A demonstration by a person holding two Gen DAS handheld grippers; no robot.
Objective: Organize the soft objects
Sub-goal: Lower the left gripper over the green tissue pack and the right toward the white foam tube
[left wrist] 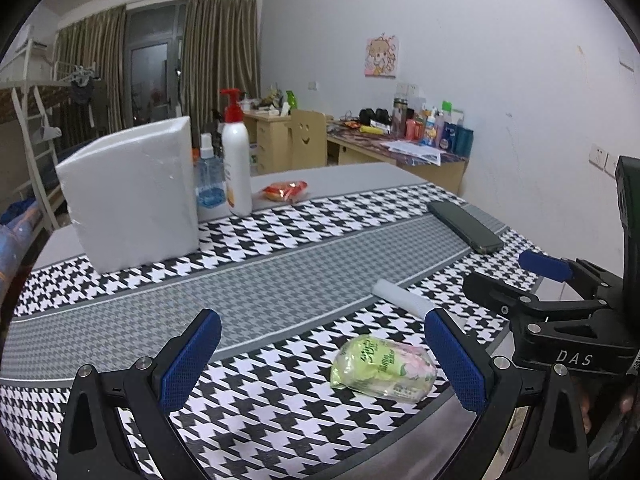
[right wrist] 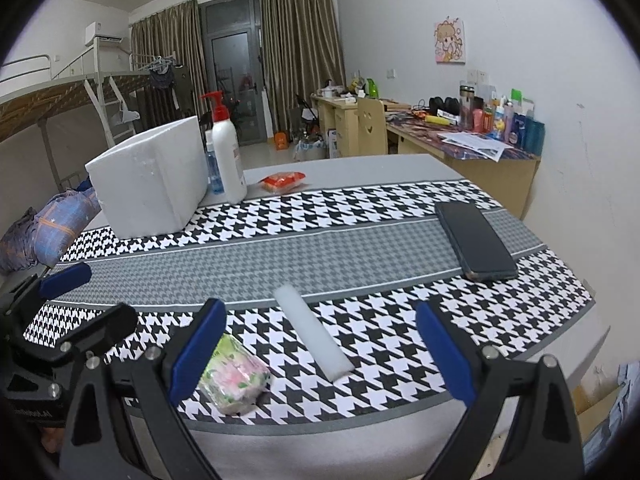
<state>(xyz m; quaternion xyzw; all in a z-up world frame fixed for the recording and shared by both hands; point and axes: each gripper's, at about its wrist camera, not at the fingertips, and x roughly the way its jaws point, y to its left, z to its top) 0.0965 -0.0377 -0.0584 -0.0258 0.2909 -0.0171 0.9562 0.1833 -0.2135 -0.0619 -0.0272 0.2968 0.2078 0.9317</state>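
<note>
Right gripper [right wrist: 320,352] jaws wide apart, empty, over the cloth's [right wrist: 360,240] near edge. Foam strip [right wrist: 312,334] lies between the fingers; tissue pack [right wrist: 234,380] touching or just behind left finger. Left gripper [right wrist: 80,296] at near-left corner. Phone [right wrist: 474,242] by right edge. Foam box [right wrist: 148,188], bottle [right wrist: 226,152], red packet [right wrist: 282,181] along far edge.

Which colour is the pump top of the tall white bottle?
Red; the tall white plastic pump bottle shows it best in the right wrist view.

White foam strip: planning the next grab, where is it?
The white foam strip lies on the houndstooth cloth near its front edge, between green tissue pack and black phone.
</note>
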